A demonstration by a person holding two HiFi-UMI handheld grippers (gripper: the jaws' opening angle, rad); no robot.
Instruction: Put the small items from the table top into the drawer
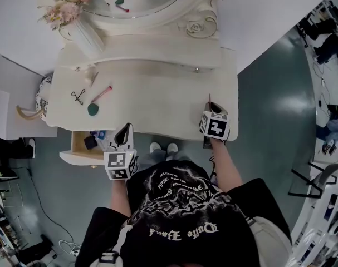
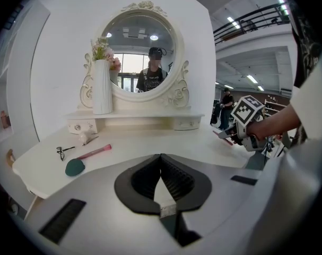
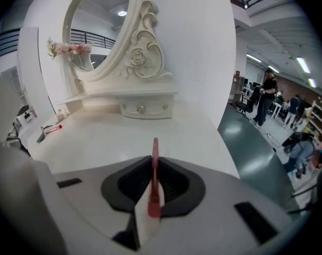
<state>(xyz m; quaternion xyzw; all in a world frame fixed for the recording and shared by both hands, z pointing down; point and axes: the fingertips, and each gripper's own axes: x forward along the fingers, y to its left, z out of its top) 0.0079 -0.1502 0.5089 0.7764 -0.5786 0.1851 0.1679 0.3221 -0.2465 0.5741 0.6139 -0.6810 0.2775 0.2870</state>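
My right gripper (image 1: 209, 105) is shut on a thin red stick (image 3: 154, 180) that stands out past the jaws, over the white table's (image 1: 157, 102) right front edge. My left gripper (image 1: 124, 131) is shut with nothing in it and hangs by the open drawer (image 1: 78, 147) at the table's front left. The left gripper view also shows that gripper (image 2: 161, 166) and the right gripper (image 2: 236, 136). On the left of the table top lie a green sponge (image 1: 93, 109), a pink-handled brush (image 1: 101, 94), a black eyelash curler (image 1: 78, 97) and a small pale item (image 1: 93, 77).
A round mirror (image 1: 141, 1) and a white vase of flowers (image 1: 85, 35) stand on the raised back shelf (image 1: 157, 57). The drawer holds a black item (image 1: 91, 142) and something blue. A chair (image 1: 29, 111) stands left of the table. People stand far off on the right (image 3: 268, 94).
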